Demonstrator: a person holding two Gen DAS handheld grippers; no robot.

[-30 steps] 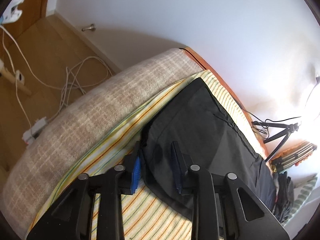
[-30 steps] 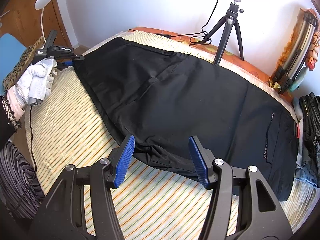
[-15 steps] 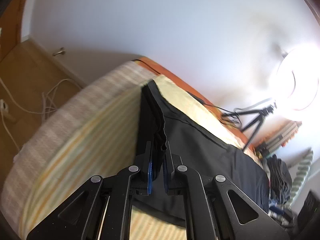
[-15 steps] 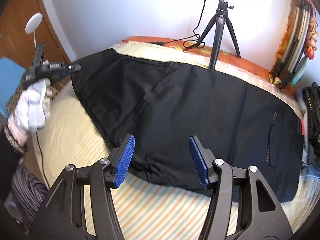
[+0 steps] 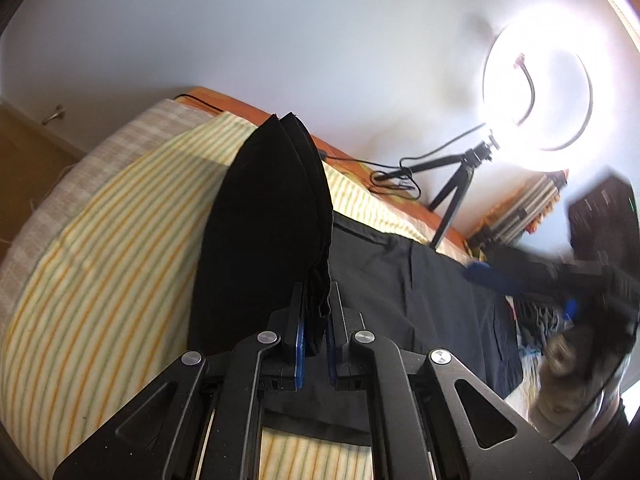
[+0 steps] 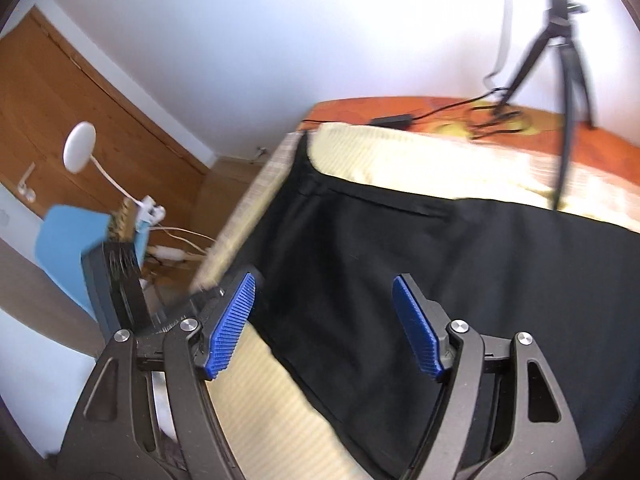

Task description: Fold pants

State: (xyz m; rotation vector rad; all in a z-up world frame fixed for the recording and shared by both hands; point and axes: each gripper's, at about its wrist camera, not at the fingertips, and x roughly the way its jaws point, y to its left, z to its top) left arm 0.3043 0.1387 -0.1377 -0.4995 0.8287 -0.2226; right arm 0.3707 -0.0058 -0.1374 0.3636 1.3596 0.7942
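Left gripper (image 5: 314, 344) pinching raised pants (image 5: 272, 232) edge, fold standing toward 12 o'clock; right gripper (image 6: 324, 328) jaws opening wide, gripping nothing, hovering over black fabric spreading across striped bed (image 5: 100, 248).

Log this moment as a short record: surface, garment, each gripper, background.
surface: bed with a striped sheet
garment: black pants spread on the bed, one end lifted
left gripper: shut on the lifted end of the pants
right gripper: jaws opening above the pants, pads not pressing on the cloth
background: ring light on a tripod
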